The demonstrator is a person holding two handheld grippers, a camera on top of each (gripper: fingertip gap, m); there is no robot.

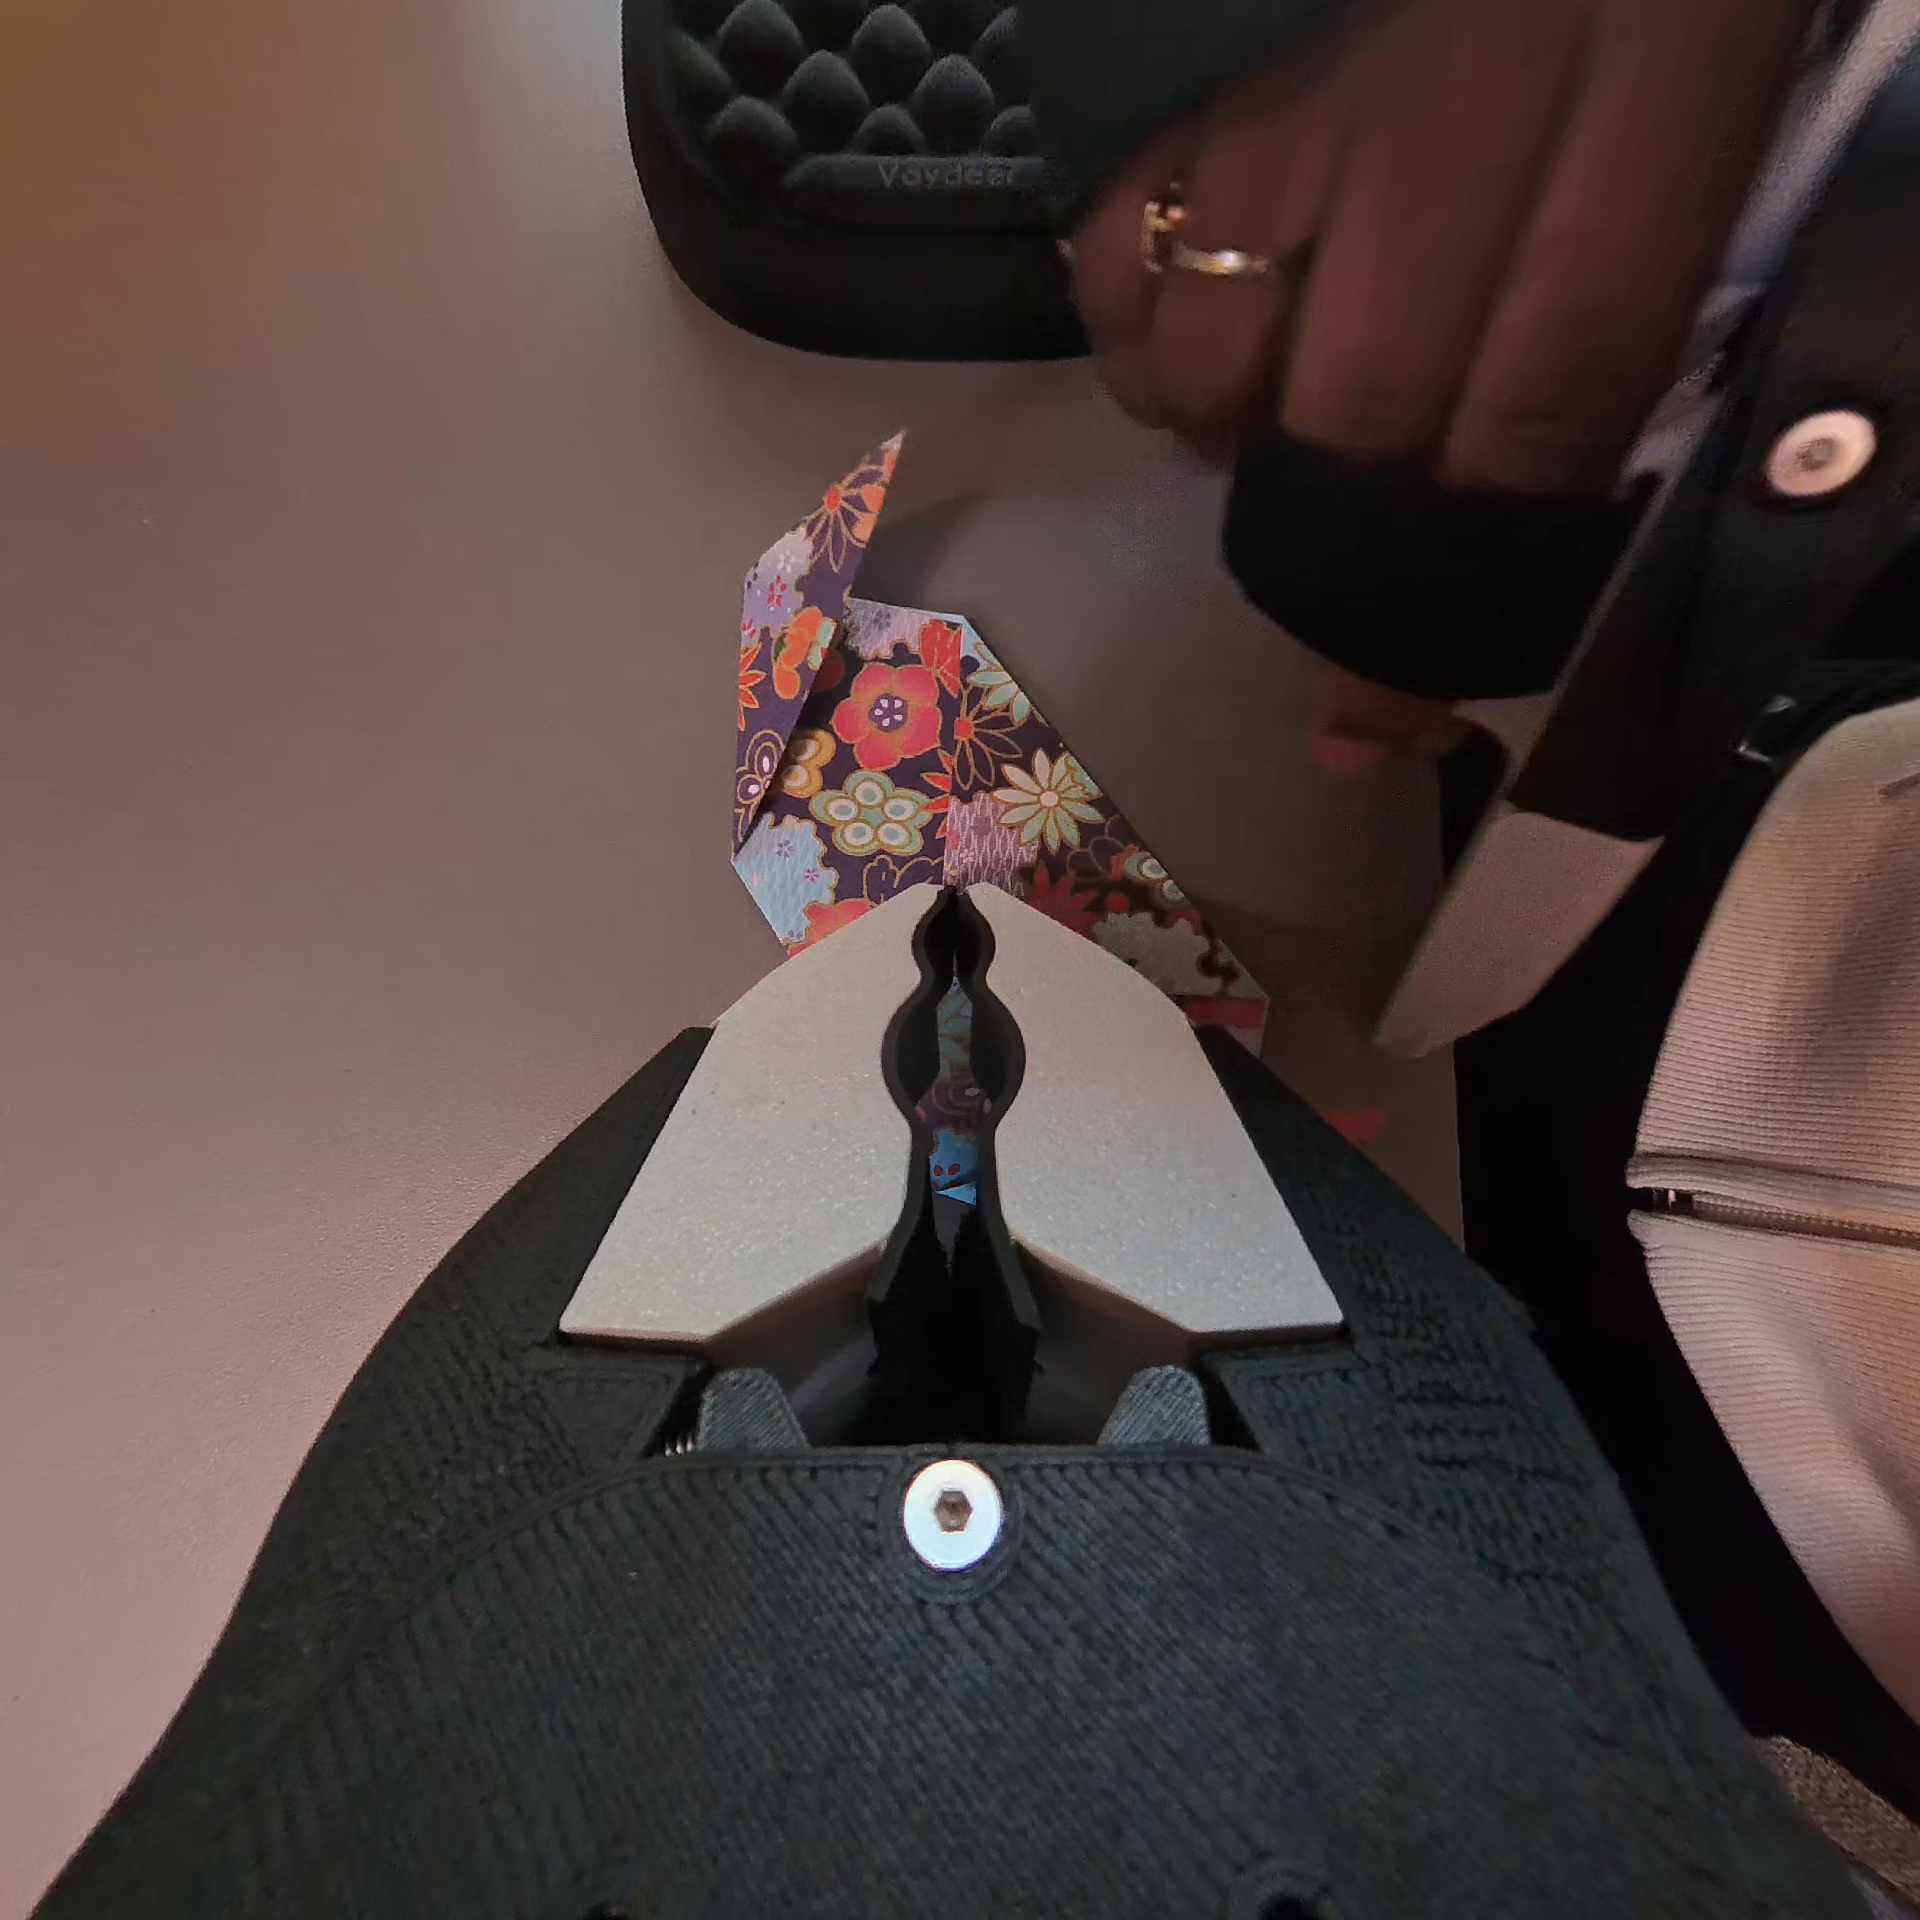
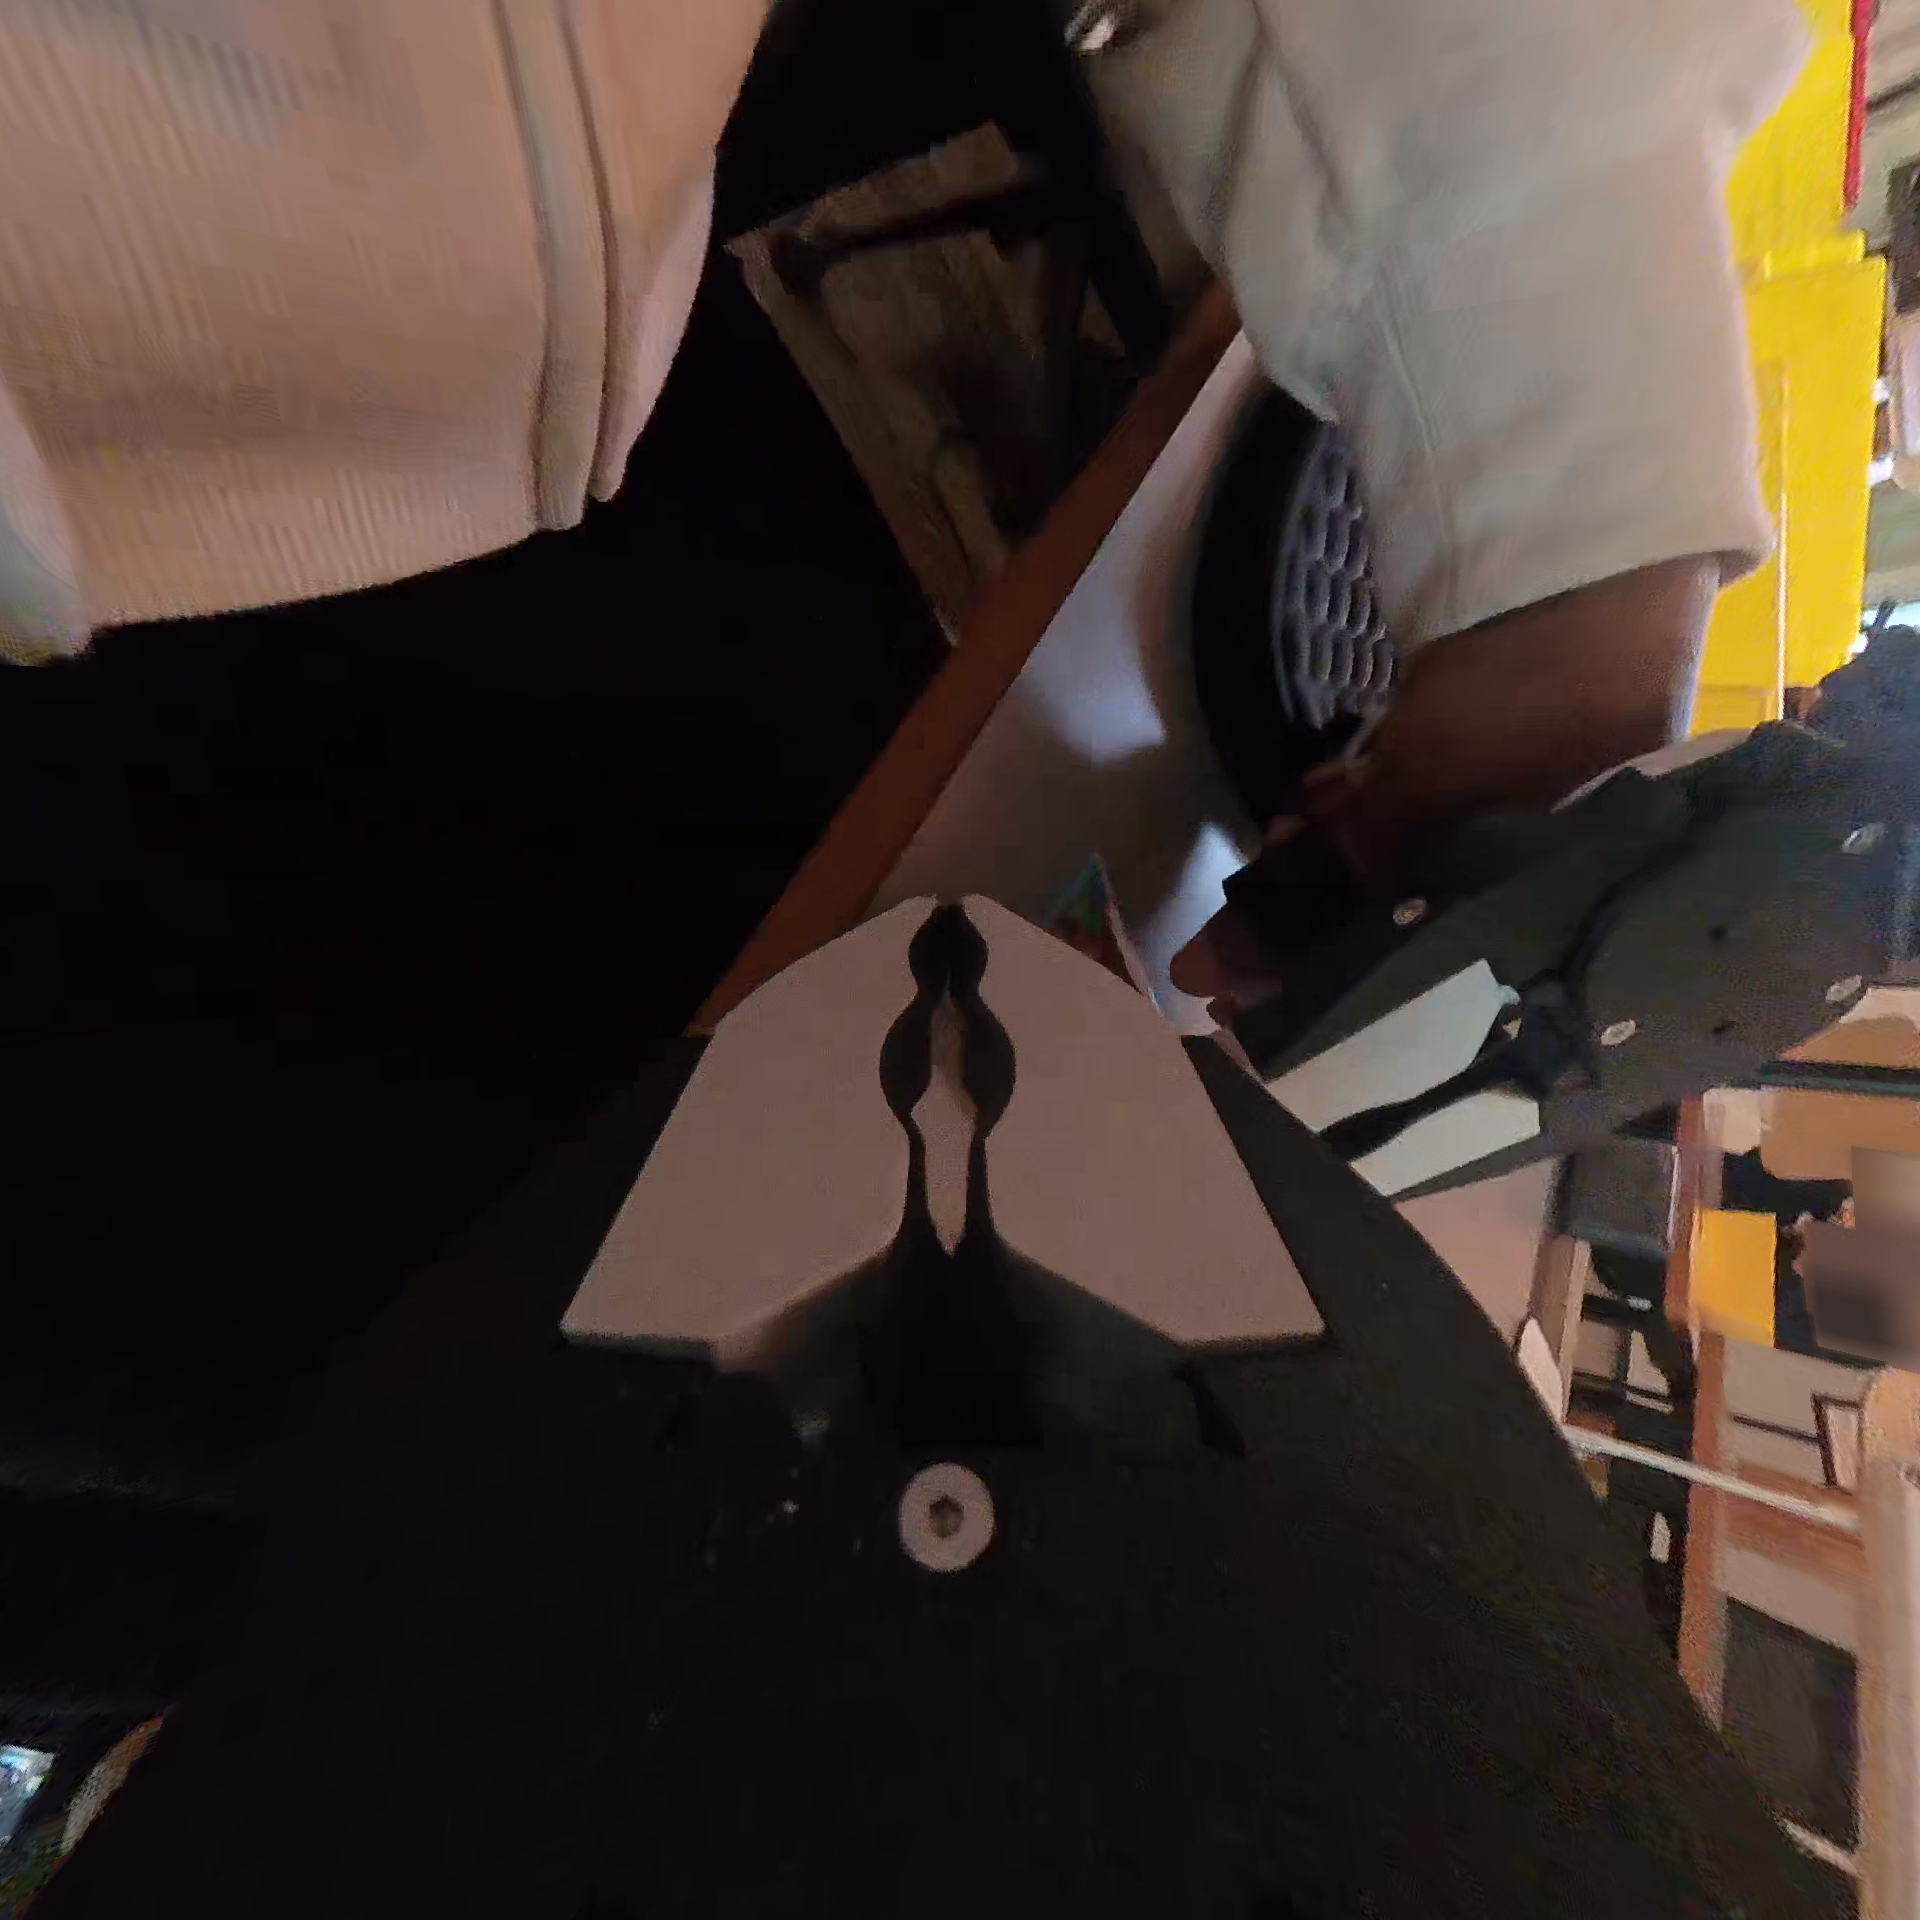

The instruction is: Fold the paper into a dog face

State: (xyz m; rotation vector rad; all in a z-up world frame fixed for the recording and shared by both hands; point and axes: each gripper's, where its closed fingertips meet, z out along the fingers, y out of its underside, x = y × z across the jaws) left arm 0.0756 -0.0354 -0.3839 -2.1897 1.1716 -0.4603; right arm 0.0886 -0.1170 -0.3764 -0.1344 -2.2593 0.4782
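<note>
A: Where is the floral paper [image 1: 914, 748]?
B: Flat on the pale desk [image 1: 312, 727], partly folded, 1 flap raised at its far corner.
A: The left tool [image 1: 954, 896]?
B: Fingers together, tips on the paper's near edge; paper shows through the gap between them.
A: The right tool [image 2: 948, 912]?
B: Fingers together at the desk edge; any grip on the paper cannot be told. A black cushion [image 1: 831, 166] lies beyond.

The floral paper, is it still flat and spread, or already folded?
Folded. The floral paper shows crossing creases, and one pointed flap stands up at its far left corner. The left gripper, shut, presses on its near edge.
</note>
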